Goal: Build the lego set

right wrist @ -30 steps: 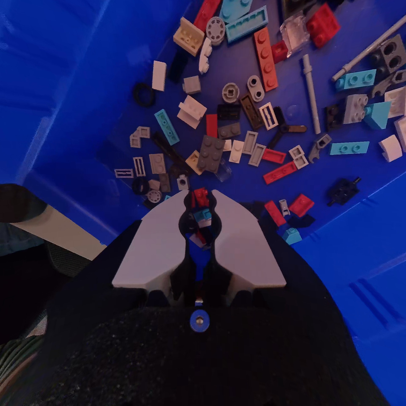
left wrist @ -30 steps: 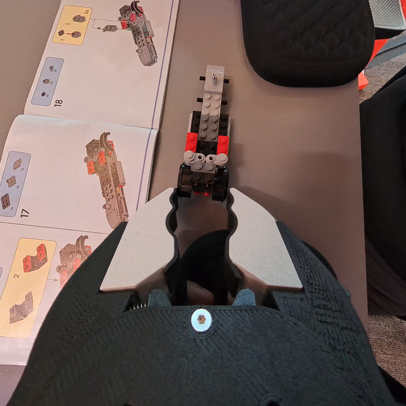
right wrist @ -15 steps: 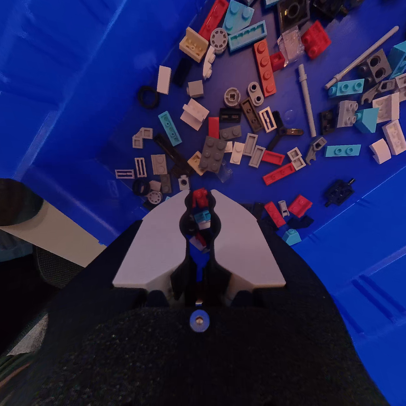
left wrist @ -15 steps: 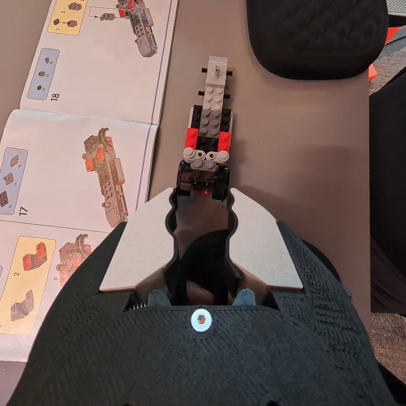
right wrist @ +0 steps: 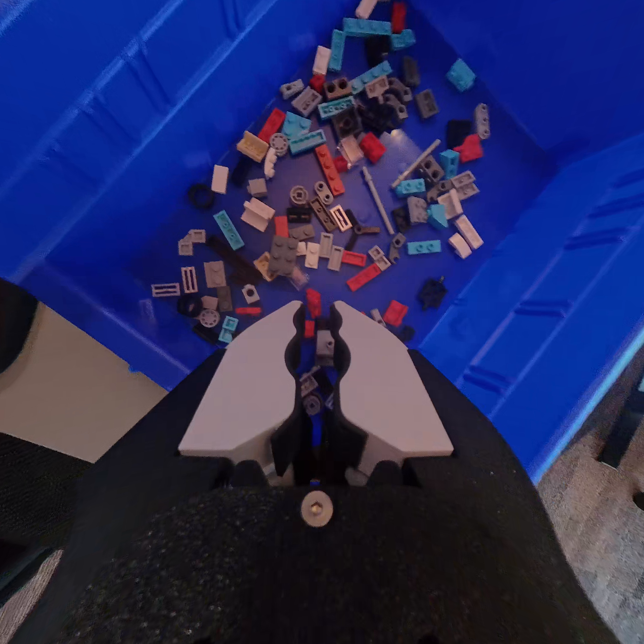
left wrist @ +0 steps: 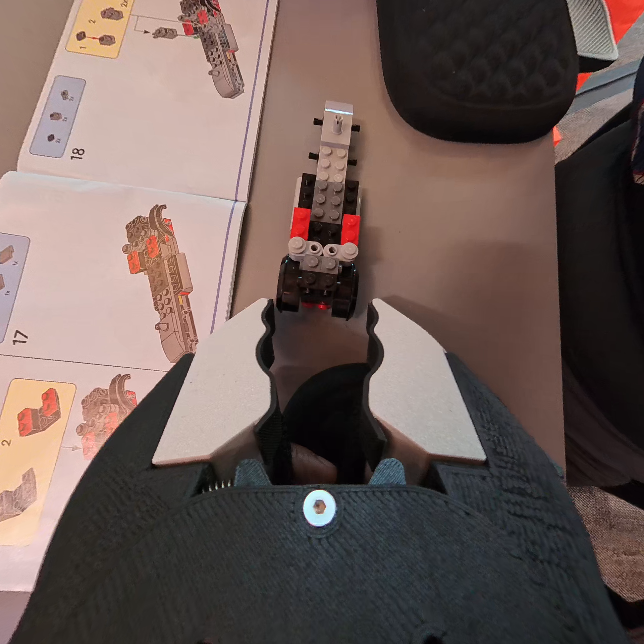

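Right jaws: nearly closed, the right gripper (right wrist: pixel 317 306) pinching a small red piece (right wrist: pixel 313 302) at its tips above the bin floor. (Other bits seen through the gap lower down look to be lying below, not held.)

Left jaws: spread wide and empty; the left gripper (left wrist: pixel 319 308) sits just short of the model (left wrist: pixel 322 226), whose black rear end lies at the mouth of the gap, not clearly touched.

Model: a long grey, black and red build, flat on the grey table (left wrist: pixel 453 244), rear end toward the gripper and grey nose pointing away.

Bin: a blue bin (right wrist: pixel 104 122) with loose pieces (right wrist: pixel 331 195) scattered across its floor: teal plates, red tiles, grey bricks, black rings, a thin grey bar.

Booklet: the booklet (left wrist: pixel 132 174) lies open just left of the model, showing build steps.

Beyond: a black padded seat (left wrist: pixel 477 62) at the table's far edge.

Step in hand, as judged: carrying the red piece out of the bin to the model.

Doing it well: keep the squeeze steady, since the piece is held only at the very tips and could twist or drop; lift clear of the bin wall before swinging across; have the left jaws close on the model's rear so it cannot slide when the piece is pressed on; check the booklet for placement first.
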`<state>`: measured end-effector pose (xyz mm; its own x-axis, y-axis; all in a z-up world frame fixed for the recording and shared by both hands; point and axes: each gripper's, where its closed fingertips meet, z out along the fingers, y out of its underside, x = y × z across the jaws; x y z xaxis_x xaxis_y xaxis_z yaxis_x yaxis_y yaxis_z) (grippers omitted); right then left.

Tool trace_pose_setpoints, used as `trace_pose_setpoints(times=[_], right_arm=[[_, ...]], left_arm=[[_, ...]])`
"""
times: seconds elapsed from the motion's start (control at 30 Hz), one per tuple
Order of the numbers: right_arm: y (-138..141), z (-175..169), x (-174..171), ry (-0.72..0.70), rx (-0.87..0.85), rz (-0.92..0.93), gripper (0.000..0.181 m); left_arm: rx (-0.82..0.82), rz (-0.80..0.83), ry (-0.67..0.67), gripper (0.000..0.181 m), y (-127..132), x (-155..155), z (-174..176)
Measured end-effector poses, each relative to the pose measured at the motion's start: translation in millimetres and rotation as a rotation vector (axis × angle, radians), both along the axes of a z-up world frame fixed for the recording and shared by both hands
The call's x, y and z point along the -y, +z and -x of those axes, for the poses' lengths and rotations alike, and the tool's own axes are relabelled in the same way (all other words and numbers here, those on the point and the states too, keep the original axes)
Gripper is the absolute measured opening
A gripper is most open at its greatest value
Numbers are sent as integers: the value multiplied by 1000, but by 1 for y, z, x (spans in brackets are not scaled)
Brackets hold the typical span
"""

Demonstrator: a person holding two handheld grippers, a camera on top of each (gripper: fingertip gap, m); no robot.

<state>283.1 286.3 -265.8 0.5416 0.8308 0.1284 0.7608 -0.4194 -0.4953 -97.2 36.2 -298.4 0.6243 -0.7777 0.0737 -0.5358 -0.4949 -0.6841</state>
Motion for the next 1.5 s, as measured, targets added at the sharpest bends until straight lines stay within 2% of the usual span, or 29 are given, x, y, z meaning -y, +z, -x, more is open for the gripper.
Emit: trace_pose_setpoints(times=[0.07,0.13,0.2,0.27,0.33,0.37,0.4,0.47,0.5,0.6,0.83,0.9,1.03,1.27,1.33,1.5], right_arm=[[9,-11,-1,-46,5,-69,20],[29,-26,-6,-114,-8,-202,40],[55,-43,-12,-215,-65,-351,46],[72,-65,-20,-351,-112,-418,53],[62,-91,-24,-481,-72,-355,70],[50,-99,-23,-512,-44,-287,70],[36,-98,-21,-504,-32,-209,59],[10,-82,-11,-434,-45,-48,25],[5,-82,-8,-443,-4,-29,19],[8,-49,8,-392,-42,5,24],[3,8,60,-295,35,134,33],[2,19,77,-237,36,170,29],[10,19,90,-197,76,179,30],[52,13,84,-181,41,51,32],[65,19,79,-110,24,-24,33],[78,62,86,236,-90,-133,31]], left_arm=[[16,-1,2,51,2,0,0],[34,-6,3,53,4,0,0],[52,-9,10,55,7,-1,0],[65,-3,19,56,8,-2,1],[64,7,23,56,7,-2,1],[58,10,22,57,6,-2,1],[49,11,19,57,5,-2,1],[30,7,16,57,3,-1,1],[21,2,16,57,3,-1,1],[-3,-32,18,57,3,-2,1],[-32,-98,14,57,4,-2,1],[-27,-114,8,57,6,-2,1],[-2,-113,3,57,8,-1,0],[-6,-133,7,57,9,-2,0],[-7,-132,8,57,8,-2,1],[10,-108,16,57,8,-2,1]])
